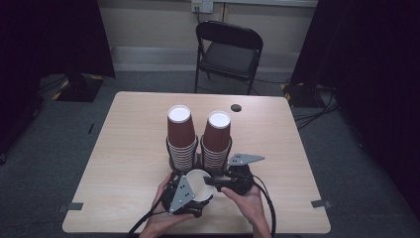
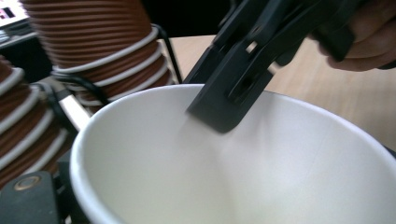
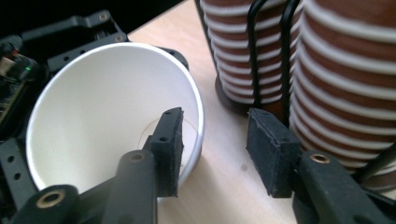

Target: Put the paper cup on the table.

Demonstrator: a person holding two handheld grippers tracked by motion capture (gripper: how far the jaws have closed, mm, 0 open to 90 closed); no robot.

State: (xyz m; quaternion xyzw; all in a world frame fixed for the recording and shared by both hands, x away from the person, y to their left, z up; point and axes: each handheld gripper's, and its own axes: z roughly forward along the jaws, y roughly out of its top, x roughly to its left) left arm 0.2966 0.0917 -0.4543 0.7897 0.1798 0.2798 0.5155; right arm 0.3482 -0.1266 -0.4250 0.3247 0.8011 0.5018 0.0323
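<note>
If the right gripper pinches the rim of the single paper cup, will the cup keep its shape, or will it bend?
The paper cup is probably light and thin-walled, so its open rim would likely flex oval under a firm pinch. The right gripper stands open astride that rim, one jaw inside; a gentle squeeze seems wiser. The left gripper holds the cup tilted, which should keep it from slipping away.

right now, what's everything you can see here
cup: 1, white inside, near table edge, mouth tilted, in left tongs
cup stacks: 2, brown with white rims, upside down, side by side mid-table
rack: 1, black wire, around the stacks
table: 1, light wood
hole: 1, dark, far right part of the table
chair: 1, black, folding, behind table
socket: 1, white, on wall
left tongs: 1, black, shut on cup
right tongs: 1, black, open, one jaw inside the cup, one outside
hands: 2, at near edge
</note>
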